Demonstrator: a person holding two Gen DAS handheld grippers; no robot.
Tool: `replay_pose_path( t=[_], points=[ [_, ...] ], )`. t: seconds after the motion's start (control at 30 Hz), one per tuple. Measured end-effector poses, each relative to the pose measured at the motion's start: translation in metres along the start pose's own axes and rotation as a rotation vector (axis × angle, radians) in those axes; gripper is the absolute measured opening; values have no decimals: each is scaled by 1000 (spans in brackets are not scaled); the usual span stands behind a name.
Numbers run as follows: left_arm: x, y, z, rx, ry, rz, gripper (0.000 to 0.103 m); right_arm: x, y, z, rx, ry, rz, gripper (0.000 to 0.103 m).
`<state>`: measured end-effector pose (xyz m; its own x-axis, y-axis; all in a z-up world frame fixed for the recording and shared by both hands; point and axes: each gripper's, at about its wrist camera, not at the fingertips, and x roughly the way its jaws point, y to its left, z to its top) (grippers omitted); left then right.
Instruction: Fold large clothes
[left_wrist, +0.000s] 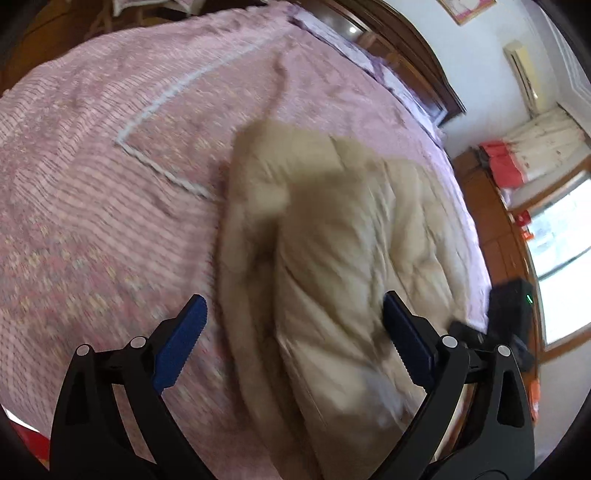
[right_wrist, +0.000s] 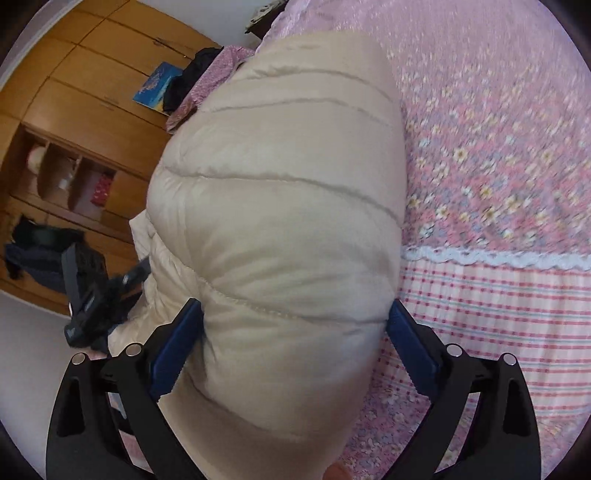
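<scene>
Cream puffer jacket (right_wrist: 280, 221) on the pink bedspread (right_wrist: 498, 147), right gripper (right_wrist: 295, 343) wide, straddling its puffy fold, left gripper (left_wrist: 291, 339) agape at 6 o'clock (light, slippery—pinch seams).

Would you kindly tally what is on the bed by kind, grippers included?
Beige puffer jacket: 1
Pink floral bedspread: 1
Grippers: 2, left and right
Total: 4
</scene>
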<state>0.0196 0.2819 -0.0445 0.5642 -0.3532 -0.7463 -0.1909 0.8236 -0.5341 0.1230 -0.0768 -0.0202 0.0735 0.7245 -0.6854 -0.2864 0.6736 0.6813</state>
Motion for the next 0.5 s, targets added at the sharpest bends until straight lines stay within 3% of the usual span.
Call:
replay_pose_path(
  t=[0.17, 0.33, 0.5],
  points=[
    [18, -10, -16, -15, 88, -60, 94, 9, -5, 11, 6, 26, 40, 96],
    [33, -15, -19, -51, 121, -258, 81, 23, -2, 21, 10, 41, 100, 95],
    [33, -44, -13, 31, 110, -277, 76, 0, 24, 29, -118, -56, 64, 74]
  ],
)
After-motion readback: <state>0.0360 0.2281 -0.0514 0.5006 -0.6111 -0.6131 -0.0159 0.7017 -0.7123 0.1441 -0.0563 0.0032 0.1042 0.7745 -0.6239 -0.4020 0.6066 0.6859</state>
